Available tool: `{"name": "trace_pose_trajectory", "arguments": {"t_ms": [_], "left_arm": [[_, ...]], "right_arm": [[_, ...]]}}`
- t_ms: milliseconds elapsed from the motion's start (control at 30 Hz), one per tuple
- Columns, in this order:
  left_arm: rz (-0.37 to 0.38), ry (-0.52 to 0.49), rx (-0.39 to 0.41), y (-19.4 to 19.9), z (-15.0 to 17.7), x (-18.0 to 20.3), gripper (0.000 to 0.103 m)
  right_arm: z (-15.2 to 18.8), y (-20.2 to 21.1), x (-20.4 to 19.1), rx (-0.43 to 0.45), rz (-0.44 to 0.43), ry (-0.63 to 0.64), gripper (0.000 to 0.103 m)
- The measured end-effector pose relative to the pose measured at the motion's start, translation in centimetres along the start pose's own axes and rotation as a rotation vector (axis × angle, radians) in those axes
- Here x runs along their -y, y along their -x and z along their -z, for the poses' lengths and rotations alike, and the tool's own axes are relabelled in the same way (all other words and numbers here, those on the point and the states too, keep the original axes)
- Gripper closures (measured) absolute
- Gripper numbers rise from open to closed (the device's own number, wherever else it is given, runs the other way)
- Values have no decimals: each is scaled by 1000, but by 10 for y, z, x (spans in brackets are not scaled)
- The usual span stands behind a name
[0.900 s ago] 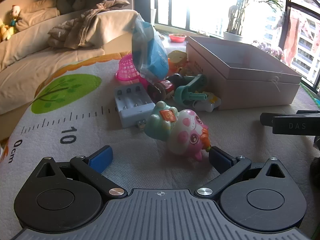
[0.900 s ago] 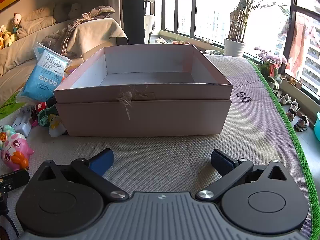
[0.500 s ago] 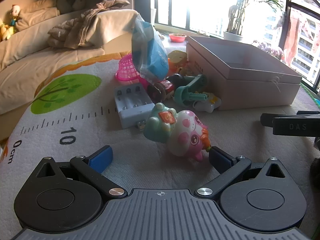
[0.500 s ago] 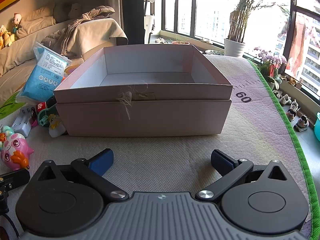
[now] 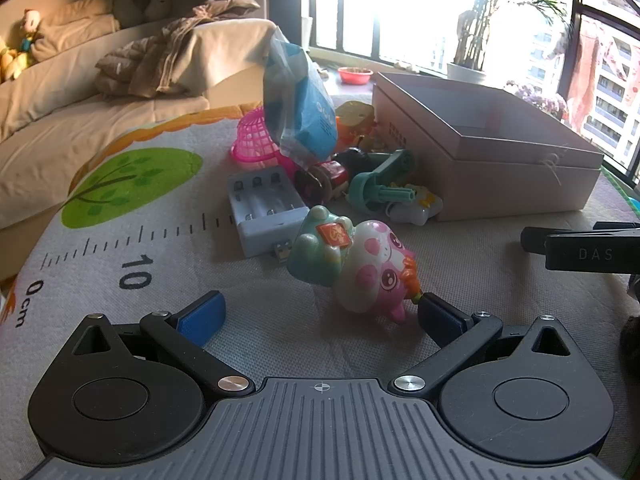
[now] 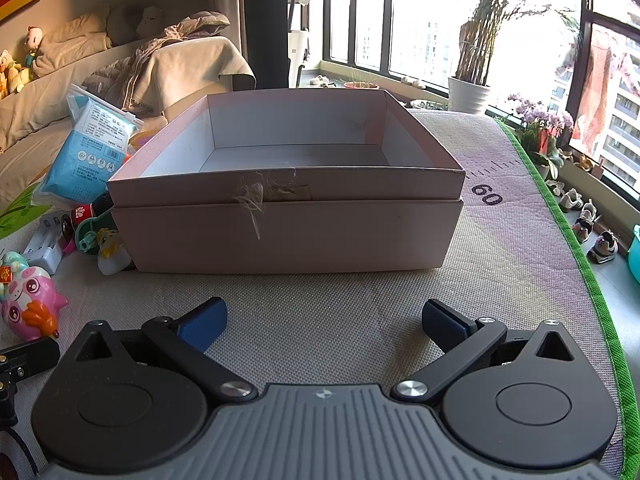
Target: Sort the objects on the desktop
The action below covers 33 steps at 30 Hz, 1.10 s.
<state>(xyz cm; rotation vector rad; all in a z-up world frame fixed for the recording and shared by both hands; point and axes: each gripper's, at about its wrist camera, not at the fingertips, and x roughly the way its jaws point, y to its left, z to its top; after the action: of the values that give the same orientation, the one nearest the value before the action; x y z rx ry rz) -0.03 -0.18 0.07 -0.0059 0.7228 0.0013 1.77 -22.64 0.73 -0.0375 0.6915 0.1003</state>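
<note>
A pink pig toy [image 5: 372, 270] lies on the mat with a teal cat figure [image 5: 316, 248] against it. My left gripper [image 5: 320, 316] is open, and its right finger tip touches the pig's orange part. Behind lie a white battery charger [image 5: 266, 210], a blue packet [image 5: 298, 106], a pink basket [image 5: 254, 140], a teal clip [image 5: 380, 188] and a small white toy [image 5: 414, 208]. An open pink box [image 6: 286, 200] stands on the mat. My right gripper [image 6: 322, 322] is open and empty in front of the box. The pig also shows in the right wrist view [image 6: 30, 306].
The mat [image 6: 520, 240] has a ruler print and a green edge at the right. A bed with bedding [image 5: 80, 112] lies to the left. Windows and potted plants [image 6: 472, 80] are behind. The right gripper's body [image 5: 580, 248] shows at the left view's right edge.
My left gripper has crept slightly forward toward the pig toy. The right gripper has not moved.
</note>
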Motion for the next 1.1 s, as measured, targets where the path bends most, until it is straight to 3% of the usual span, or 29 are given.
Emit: {"name": "trace_pose_trajectory", "arguments": {"t_ms": [467, 767, 933, 1100], "left_arm": [[2, -10, -15, 0, -2, 0, 0], [36, -24, -74, 6, -2, -5, 0], [10, 1, -94, 7, -6, -12, 0], [15, 19, -84, 10, -13, -20, 0]], "right_arm": [[-1, 1, 0, -6, -1, 4, 0], [13, 26, 2, -108, -51, 22, 0], [18, 36, -1, -146, -84, 62, 0], [22, 41, -6, -117, -107, 112, 0]]}}
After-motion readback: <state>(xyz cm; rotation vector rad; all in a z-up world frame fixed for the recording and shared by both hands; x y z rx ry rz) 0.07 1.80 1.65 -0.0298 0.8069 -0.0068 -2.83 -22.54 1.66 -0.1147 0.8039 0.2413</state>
